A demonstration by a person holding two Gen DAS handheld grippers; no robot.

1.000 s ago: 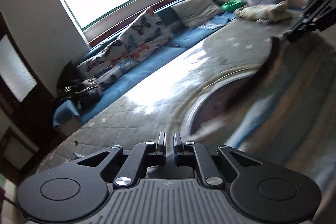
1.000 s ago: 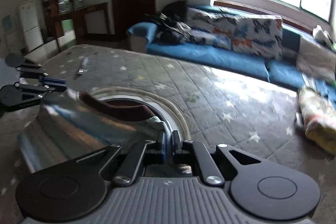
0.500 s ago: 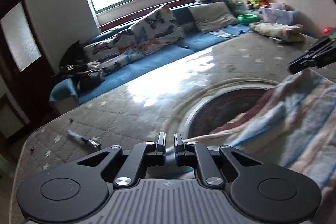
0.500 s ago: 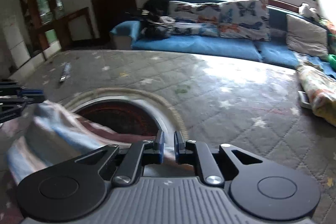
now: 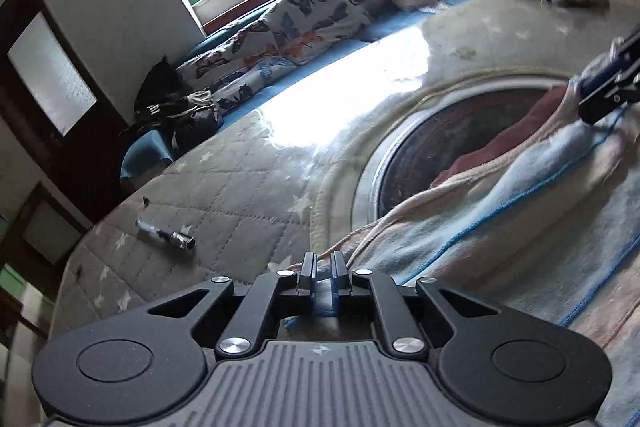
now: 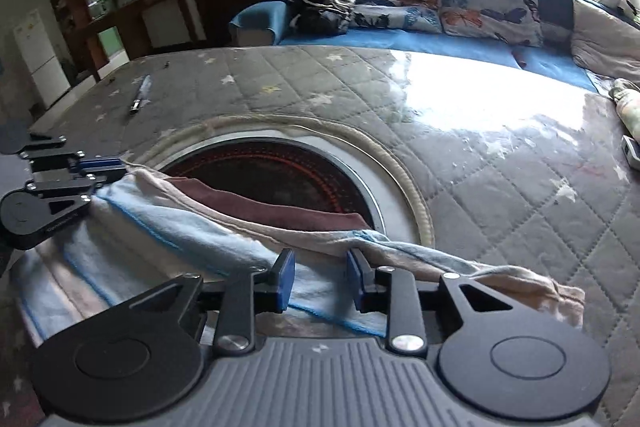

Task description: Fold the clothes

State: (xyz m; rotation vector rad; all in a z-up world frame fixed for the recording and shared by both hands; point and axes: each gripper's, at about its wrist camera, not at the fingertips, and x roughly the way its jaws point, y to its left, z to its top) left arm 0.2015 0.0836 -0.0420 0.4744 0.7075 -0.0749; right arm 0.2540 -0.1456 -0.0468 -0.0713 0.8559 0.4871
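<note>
Now that my right gripper (image 6: 320, 279) has released the striped cloth (image 6: 168, 227), only my left gripper (image 5: 323, 269) clenches its edge, completing one fold.

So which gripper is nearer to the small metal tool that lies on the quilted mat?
Left. The left gripper hovers just beside the metal tool, at the striped towel's near corner. The right gripper is further away, across the towel.
</note>
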